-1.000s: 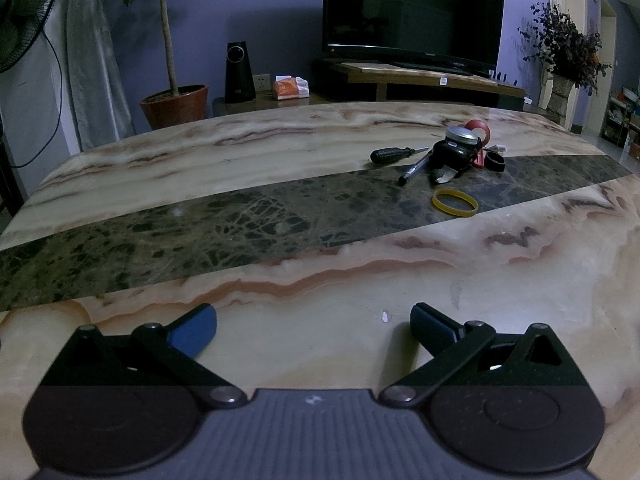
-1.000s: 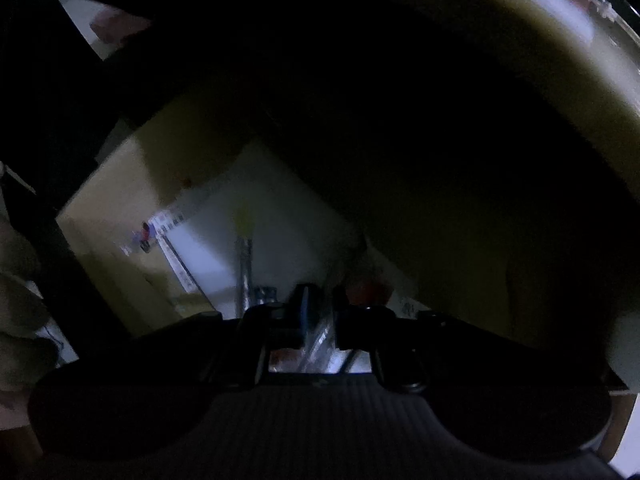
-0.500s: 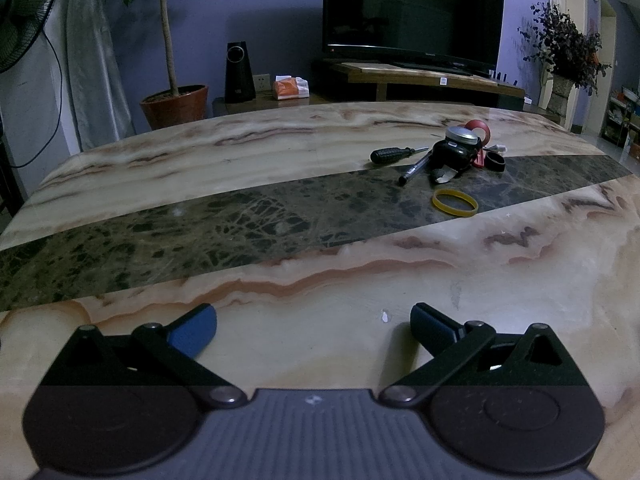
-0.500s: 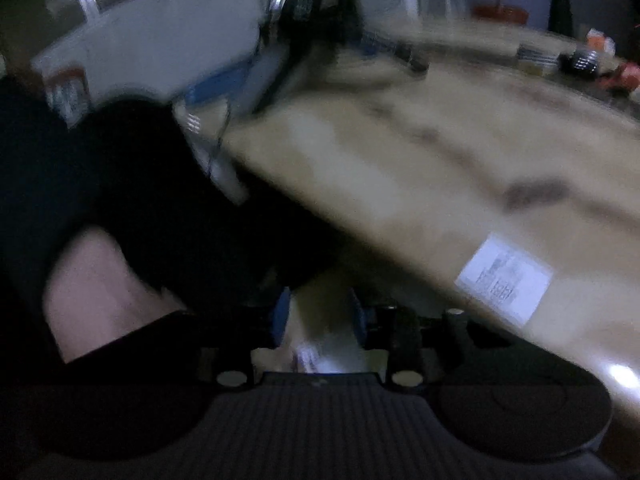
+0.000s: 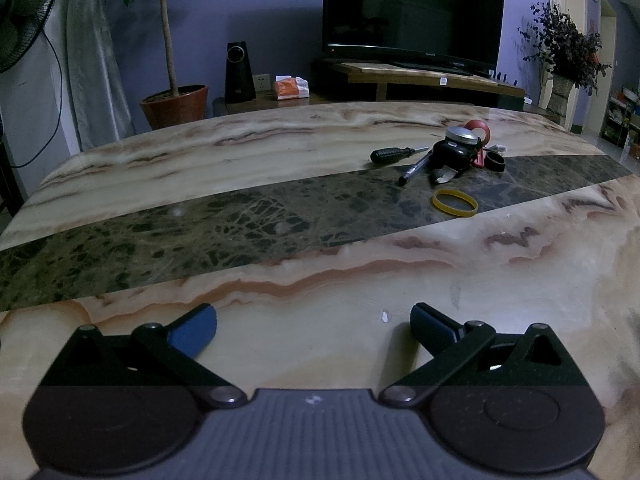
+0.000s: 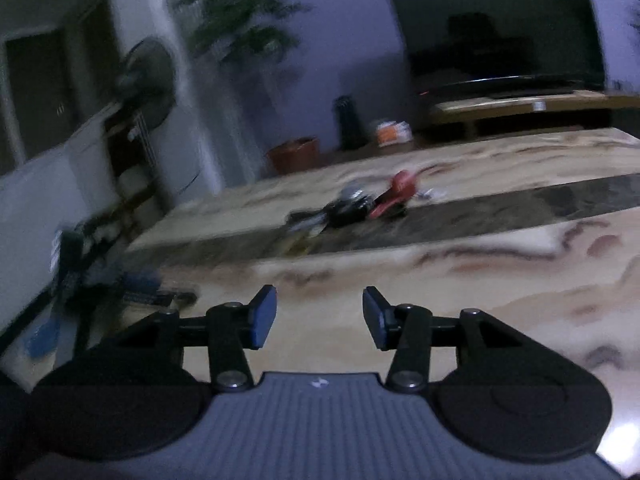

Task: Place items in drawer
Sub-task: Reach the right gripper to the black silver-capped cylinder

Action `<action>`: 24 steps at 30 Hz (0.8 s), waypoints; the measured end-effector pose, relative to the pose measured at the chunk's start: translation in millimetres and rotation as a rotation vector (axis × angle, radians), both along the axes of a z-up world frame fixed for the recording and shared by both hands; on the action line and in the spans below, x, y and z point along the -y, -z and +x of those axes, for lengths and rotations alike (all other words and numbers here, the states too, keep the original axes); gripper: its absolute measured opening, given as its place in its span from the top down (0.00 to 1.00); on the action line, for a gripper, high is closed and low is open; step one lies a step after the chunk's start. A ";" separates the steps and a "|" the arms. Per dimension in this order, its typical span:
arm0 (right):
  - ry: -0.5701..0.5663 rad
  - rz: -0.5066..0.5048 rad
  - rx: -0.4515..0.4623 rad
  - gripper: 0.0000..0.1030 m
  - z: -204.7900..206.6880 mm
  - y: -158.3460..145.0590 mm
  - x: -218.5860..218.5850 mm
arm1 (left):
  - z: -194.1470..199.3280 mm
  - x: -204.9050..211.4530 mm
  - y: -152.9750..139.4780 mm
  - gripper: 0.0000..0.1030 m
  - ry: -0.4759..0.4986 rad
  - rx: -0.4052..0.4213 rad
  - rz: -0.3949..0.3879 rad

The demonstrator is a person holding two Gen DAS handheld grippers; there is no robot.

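Note:
A small heap of items lies on the marble table (image 5: 280, 160): a black-handled screwdriver (image 5: 394, 155), a black device with a round metal lid (image 5: 456, 148), a red tape roll (image 5: 478, 128), a black ring (image 5: 495, 161) and a yellow band (image 5: 455, 202). My left gripper (image 5: 314, 326) rests low over the near table edge, wide open and empty. The right wrist view is blurred; my right gripper (image 6: 319, 316) is above the table, its jaws opening with nothing between them. The heap (image 6: 360, 204) lies ahead of it. The drawer is out of view.
Beyond the table stand a potted tree (image 5: 172, 96), a black speaker (image 5: 239, 72), an orange packet (image 5: 291, 87) and a television (image 5: 412, 12) on a low bench. A fan (image 6: 148, 80) and the other gripper (image 6: 100, 280) sit left of my right gripper.
My right gripper rose from the dark drawer space beneath the table to above the tabletop, rolled level, and its jaws widened. The left gripper and the heap stayed still.

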State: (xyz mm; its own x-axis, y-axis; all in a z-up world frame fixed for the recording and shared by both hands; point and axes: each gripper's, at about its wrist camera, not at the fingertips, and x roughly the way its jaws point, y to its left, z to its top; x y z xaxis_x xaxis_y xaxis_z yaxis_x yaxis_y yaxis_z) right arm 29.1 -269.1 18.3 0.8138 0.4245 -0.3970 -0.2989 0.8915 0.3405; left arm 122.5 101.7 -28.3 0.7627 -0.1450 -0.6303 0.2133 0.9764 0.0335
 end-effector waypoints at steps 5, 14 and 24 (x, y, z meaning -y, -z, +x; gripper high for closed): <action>0.079 0.007 0.034 0.44 45.1 13.6 -18.6 | 0.0 0.0 0.0 0.00 0.000 0.000 0.000; 0.031 -0.058 0.027 0.43 115.1 12.1 -58.1 | 0.0 0.0 0.0 0.00 0.000 0.000 0.000; 0.060 -0.122 0.059 0.42 179.3 21.0 -84.5 | 0.0 -0.1 0.0 0.00 0.000 0.000 0.000</action>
State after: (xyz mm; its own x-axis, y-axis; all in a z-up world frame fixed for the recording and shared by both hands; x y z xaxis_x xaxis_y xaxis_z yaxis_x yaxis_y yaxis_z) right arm 208.5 -184.6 -2.7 0.8597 0.3256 -0.3935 -0.2598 0.9421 0.2119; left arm 122.4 101.8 -28.3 0.7628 -0.1449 -0.6302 0.2132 0.9764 0.0336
